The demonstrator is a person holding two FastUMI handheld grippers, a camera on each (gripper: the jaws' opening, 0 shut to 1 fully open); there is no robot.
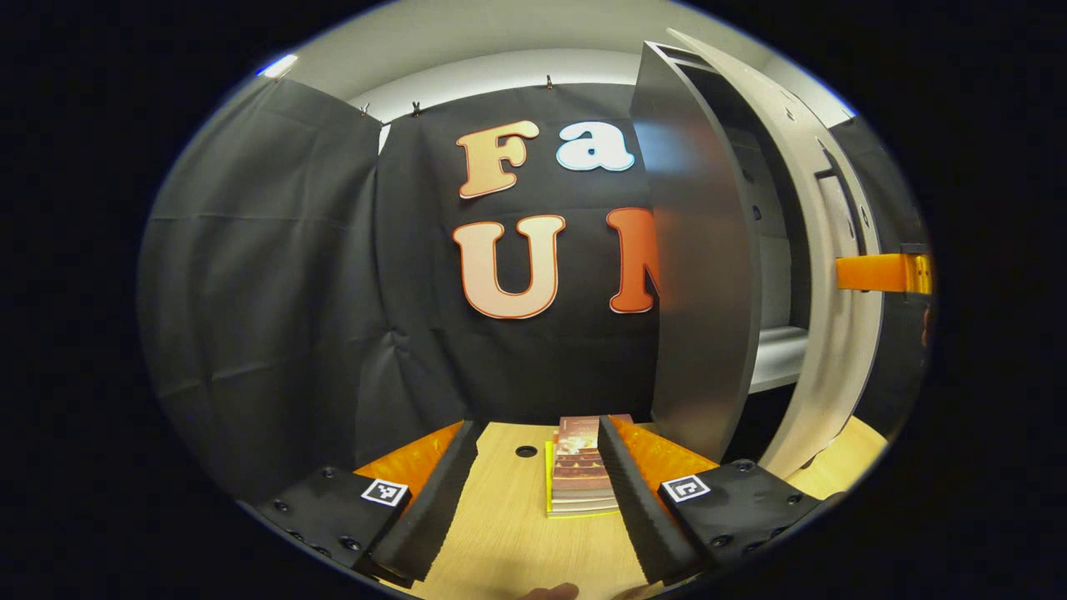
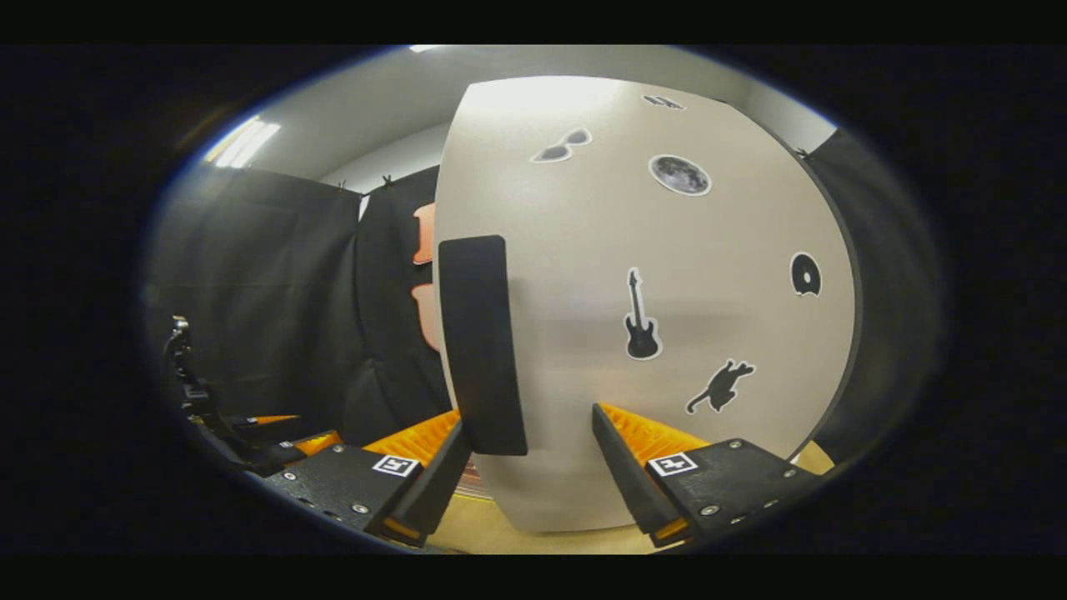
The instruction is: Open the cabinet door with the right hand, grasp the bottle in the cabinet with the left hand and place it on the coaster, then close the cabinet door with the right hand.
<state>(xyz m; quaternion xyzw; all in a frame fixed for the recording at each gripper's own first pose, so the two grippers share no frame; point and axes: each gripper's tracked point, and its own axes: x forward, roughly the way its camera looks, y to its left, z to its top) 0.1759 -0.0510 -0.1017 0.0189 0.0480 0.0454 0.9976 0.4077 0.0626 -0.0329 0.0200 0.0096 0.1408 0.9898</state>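
Looking along my right tool [image 2: 525, 467], its fingers stand wide apart and grip nothing, facing the cabinet door [image 2: 650, 317] with its black handle [image 2: 482, 346] at eleven o'clock. My left tool [image 1: 538, 500] gapes empty over the worktop [image 1: 508, 533]. The door is ajar at two o'clock; I cannot see the bottle. Risk, I judge: a finger slipping off the handle.

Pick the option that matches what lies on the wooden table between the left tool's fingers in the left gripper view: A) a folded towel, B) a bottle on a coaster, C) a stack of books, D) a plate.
C: a stack of books lies flat on the table ahead of the open left tool, with the cabinet door standing ajar to its right.
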